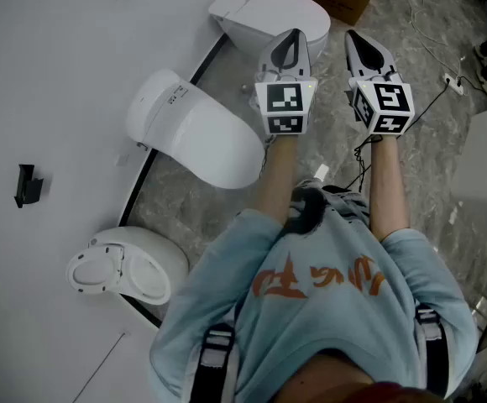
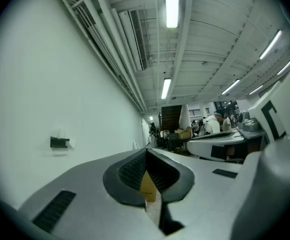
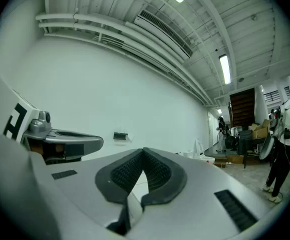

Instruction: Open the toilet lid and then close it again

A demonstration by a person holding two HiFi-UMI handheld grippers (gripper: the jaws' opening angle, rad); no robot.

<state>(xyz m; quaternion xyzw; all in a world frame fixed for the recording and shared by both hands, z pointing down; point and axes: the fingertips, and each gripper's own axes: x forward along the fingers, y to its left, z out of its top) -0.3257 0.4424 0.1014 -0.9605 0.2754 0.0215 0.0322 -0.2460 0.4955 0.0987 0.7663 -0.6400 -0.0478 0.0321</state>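
**Both grippers clenched and empty, toilets lying off to the left**

The person is holding the left gripper (image 1: 288, 44) and the right gripper (image 1: 359, 47) out level, side by side, above the marbled floor (image 1: 428, 183). Each gripper's jaws are pressing together with nothing between them, as both gripper views are showing.

Three toilets are standing in a row along the white wall (image 1: 50, 57) on the left. The far toilet (image 1: 264, 11) is lying just beyond the left gripper's tip. The middle toilet (image 1: 197, 133), its lid down, is sitting just left of that gripper and a little nearer. The near toilet (image 1: 122, 271) is lying well back, beside the person. Nothing is showing which one the task means; I am judging it to be the middle or the far one.

Each toilet's long axis is running from the wall out toward the right. So the lid's free lip is facing the open floor, and the left gripper is the nearer one to it.

A label (image 1: 176, 97) on the middle toilet's tank is too small to read. Orange print on the person's blue shirt (image 1: 311, 280) is appearing upside down and is not legible.
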